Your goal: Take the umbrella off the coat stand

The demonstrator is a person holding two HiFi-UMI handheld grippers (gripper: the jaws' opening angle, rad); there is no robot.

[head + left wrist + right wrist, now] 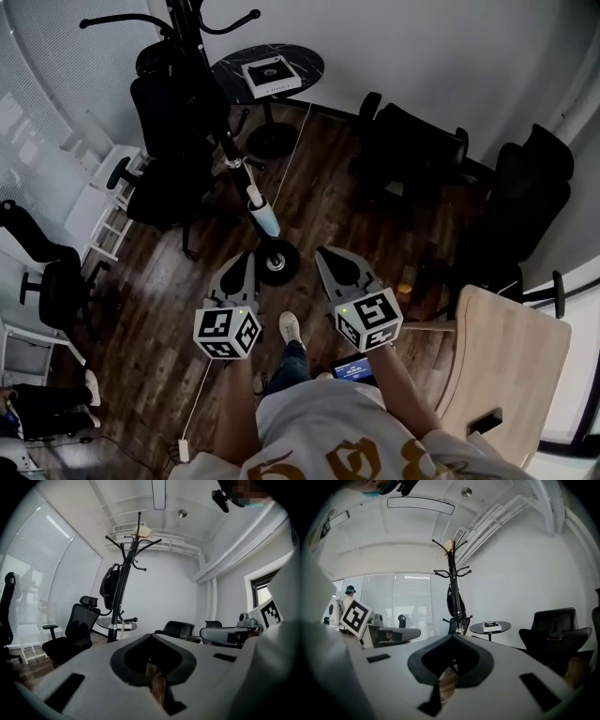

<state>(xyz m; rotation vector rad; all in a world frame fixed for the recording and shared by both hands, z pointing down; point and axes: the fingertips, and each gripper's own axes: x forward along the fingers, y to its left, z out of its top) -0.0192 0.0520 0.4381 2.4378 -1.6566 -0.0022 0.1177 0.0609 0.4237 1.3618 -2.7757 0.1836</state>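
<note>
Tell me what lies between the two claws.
The coat stand's round base lies between the left claw and the right claw; the head view shows it.

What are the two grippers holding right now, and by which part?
Nothing. The left gripper and the right gripper are both shut with nothing between their jaws, and both are short of the coat stand.

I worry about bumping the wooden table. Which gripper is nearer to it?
Right. The right gripper lies to the left of the wooden table in the head view; the left gripper is farther off, beyond the right one.
</note>
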